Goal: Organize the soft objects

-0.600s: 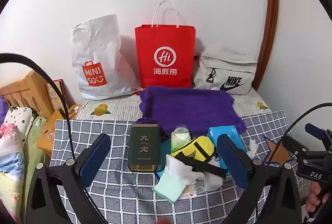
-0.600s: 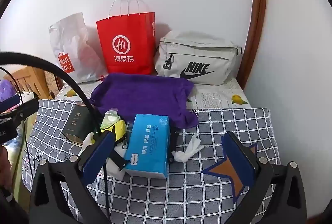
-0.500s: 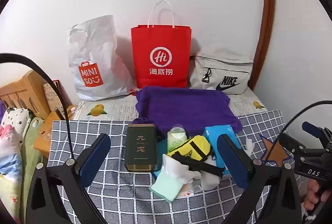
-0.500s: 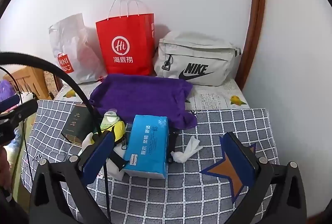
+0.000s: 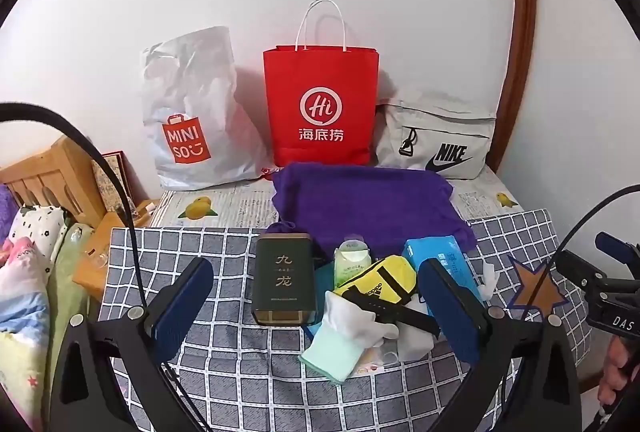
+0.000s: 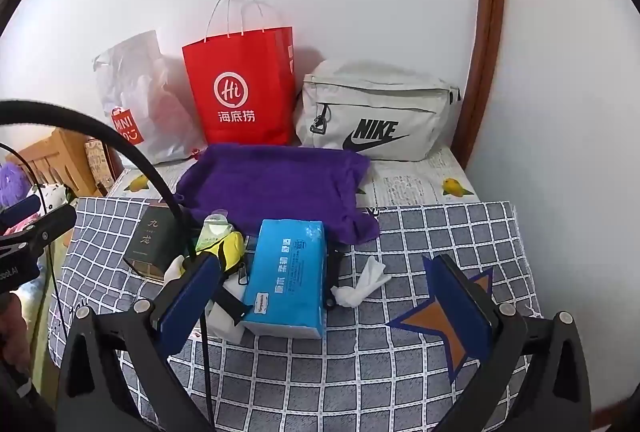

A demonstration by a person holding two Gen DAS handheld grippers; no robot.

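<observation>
A purple towel [image 5: 366, 203] [image 6: 276, 187] lies spread at the back of the checked cloth [image 5: 224, 360]. In front of it sit a dark green tin [image 5: 285, 278], a small pale green wipes pack [image 5: 352, 262], a yellow pouch [image 5: 378, 280], a blue tissue pack [image 6: 288, 276], a white and mint glove [image 5: 340, 336] and a crumpled tissue [image 6: 366, 282]. My left gripper [image 5: 316, 306] hovers open above the tin and the glove. My right gripper [image 6: 328, 302] hovers open over the tissue pack. Neither holds anything.
Against the wall stand a white Miniso bag [image 5: 188, 111], a red paper bag [image 5: 320, 111] and a grey Nike bag [image 6: 376, 115]. A wooden bed frame [image 5: 48, 175] and bedding lie at the left. A person's hand [image 5: 616, 368] grips the right handle.
In the left wrist view the whole scene has slid a little to the left and the wall switch has dropped lower; the right wrist view has barely shifted. Both grippers stay open.
</observation>
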